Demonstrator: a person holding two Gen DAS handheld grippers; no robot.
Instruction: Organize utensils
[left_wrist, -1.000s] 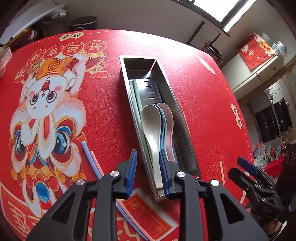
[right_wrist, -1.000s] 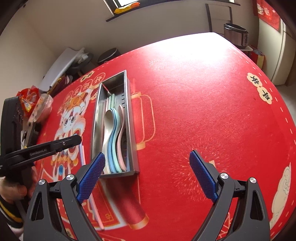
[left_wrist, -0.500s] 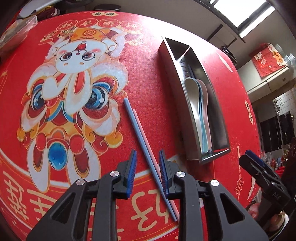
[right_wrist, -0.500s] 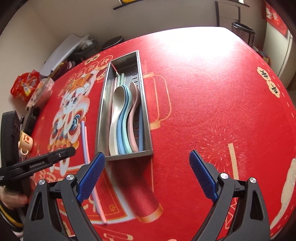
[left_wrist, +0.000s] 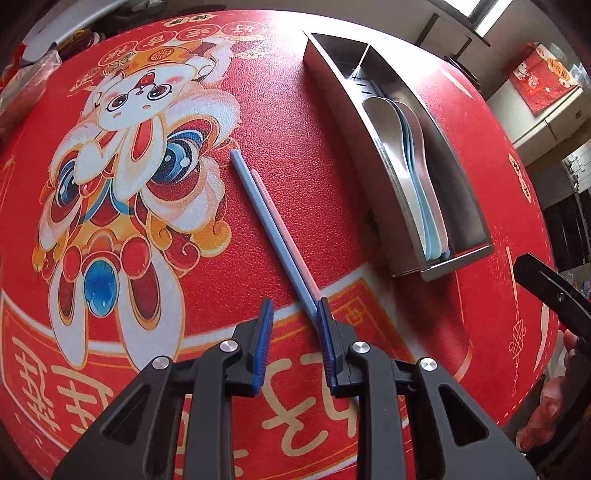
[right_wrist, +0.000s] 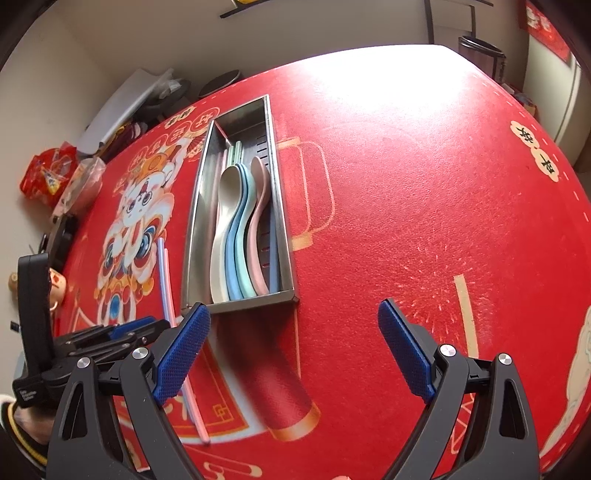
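Left gripper (left_wrist: 294, 338) points steeply down at the red tablecloth (left_wrist: 321, 177), its jaws narrowly parted with nothing between the pads. Two chopsticks, one blue (left_wrist: 266, 218) and one pink (left_wrist: 284, 229), lie side by side and touching on the cloth; their near ends pass under the right-hand finger (left_wrist: 327, 343) of this gripper, so whether that finger touches them cannot be told. The chopsticks lie between the printed lion figure (left_wrist: 122, 173) and the steel tray (left_wrist: 373, 122), apart from both.

The tray holds a nested row of spoons (right_wrist: 240, 236) in cream, blue, green and pink, with further chopsticks (right_wrist: 233, 151) along its far and left parts and a perforated floor showing on its right. Its tall near wall (right_wrist: 251, 304) stands between the loose chopsticks and the compartment.

Right gripper (right_wrist: 295, 350) hovers over bare cloth just before the tray's near end, jaws spread wide and empty. Its left finger (right_wrist: 181, 354) overlaps the chopsticks in the right wrist view, with the left gripper's body just to the left of it.

Beyond the table's far left edge lie snack packets (right_wrist: 44, 173), a clear bag (right_wrist: 79, 186) and a grey board (right_wrist: 122, 107). A dark bin (right_wrist: 480, 55) stands by the far wall.
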